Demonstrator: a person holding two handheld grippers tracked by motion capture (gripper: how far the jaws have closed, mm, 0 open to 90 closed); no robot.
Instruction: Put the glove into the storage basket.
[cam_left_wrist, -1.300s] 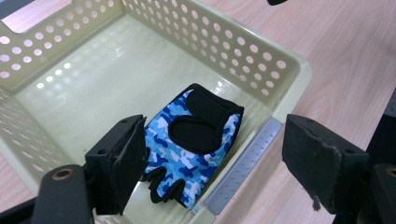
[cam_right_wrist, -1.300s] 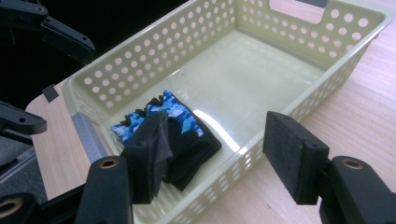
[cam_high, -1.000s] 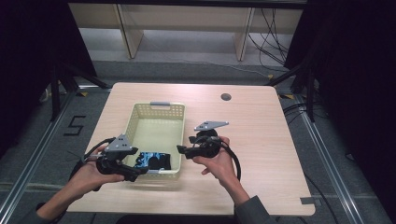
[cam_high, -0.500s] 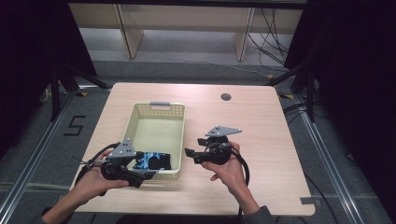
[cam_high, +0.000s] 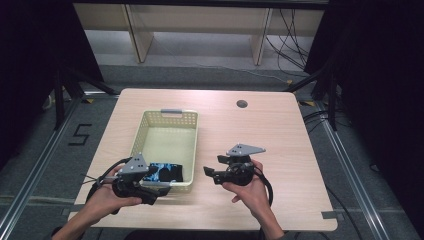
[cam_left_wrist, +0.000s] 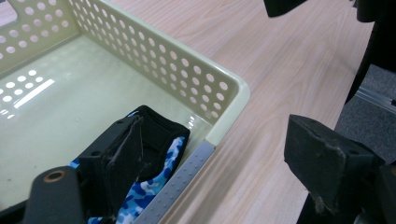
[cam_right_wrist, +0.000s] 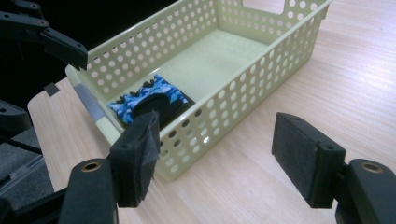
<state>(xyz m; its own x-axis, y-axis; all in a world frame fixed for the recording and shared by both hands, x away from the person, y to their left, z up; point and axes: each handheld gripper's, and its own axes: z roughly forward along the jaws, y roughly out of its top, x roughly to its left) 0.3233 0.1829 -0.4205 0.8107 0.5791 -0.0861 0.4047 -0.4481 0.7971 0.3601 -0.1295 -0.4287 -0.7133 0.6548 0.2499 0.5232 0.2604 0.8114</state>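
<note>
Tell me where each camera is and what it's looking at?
High view: above the table, looking down; both hands, left gripper and right gripper show.
Left gripper view: on the left gripper, facing the basket corner; its open fingers show.
Right gripper view: faces the basket's side; its open fingers show.
All share the basket and blue cloth.

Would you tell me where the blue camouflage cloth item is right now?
In the high view, the blue camouflage cloth item lies inside the basket at its near end, beside the left hand-held gripper.

Pale-green basket (cam_high: 165, 137); blue-camouflage cloth (cam_right_wrist: 150, 94), probably
</note>
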